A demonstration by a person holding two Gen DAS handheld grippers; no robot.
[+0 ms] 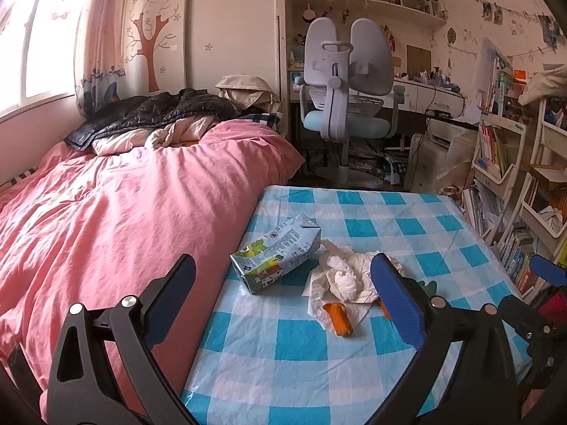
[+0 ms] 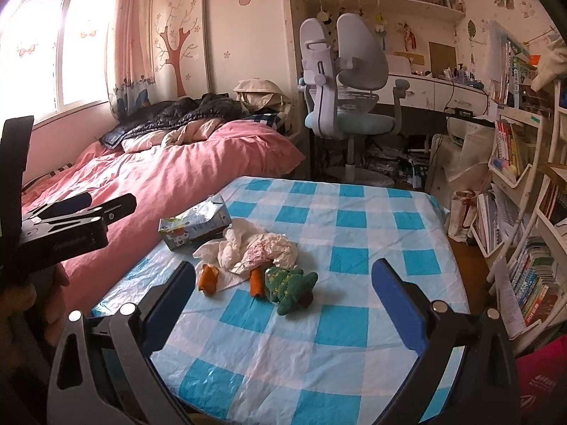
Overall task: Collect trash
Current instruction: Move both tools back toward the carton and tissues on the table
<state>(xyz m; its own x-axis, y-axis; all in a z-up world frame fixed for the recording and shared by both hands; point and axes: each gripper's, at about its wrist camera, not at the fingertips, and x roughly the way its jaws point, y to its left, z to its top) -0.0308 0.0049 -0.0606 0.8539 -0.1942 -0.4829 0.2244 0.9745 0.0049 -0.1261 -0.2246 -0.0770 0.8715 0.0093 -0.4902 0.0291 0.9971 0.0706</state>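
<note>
Hovering over the near edge of the table (image 1: pixel 354 372), the left gripper (image 1: pixel 283 283) had its jaws wide apart and held nothing. The right gripper (image 2: pixel 283 285) was also spread wide and empty. Between the left fingers lay the trash: a carton (image 1: pixel 276 256) on its side near the bed (image 1: pixel 106 212), and just beside it crumpled paper (image 1: pixel 342 279) with two orange pieces (image 1: pixel 338 317) at its front edge. A green toy (image 2: pixel 288 285) touched the paper on the right. The carton looked light and a little stiff, probably empty, so gripping across its narrow sides seemed best. The paper looked soft and weightless; pinching its bunched middle should hold it.
</note>
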